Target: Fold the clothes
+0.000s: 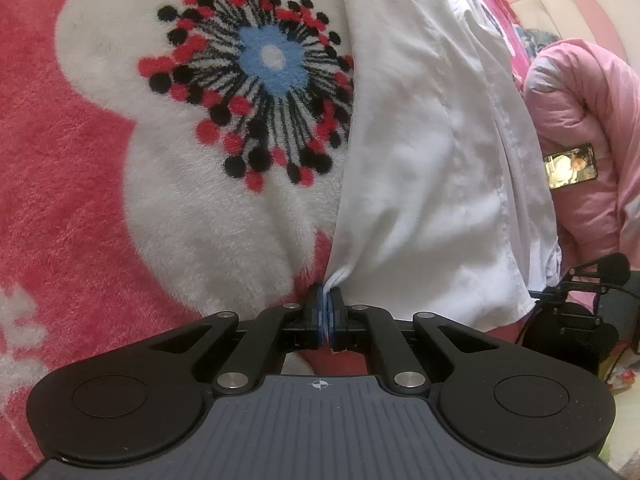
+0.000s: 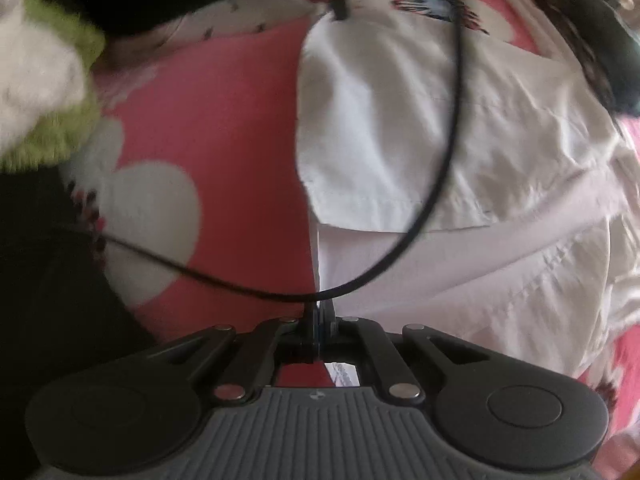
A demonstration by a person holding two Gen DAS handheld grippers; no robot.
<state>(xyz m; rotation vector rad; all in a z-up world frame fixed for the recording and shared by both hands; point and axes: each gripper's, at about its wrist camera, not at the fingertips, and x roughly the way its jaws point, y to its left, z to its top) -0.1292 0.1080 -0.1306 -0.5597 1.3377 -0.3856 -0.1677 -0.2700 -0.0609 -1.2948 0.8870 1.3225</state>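
One white shirt lies on a pink blanket, running lengthwise away from the left gripper. Both grippers pinch its edge, the right gripper included.

1. Your right wrist view is motion-blurred; the fuzzy green and white fabric at top left can't be identified.
2. The loose white button-up shirt runs off the top edge in the left view.
3. The small lit phone screen on the puffy pink jacket is too small to read.
4. The thin black cable crosses the shirt and hides part of it.
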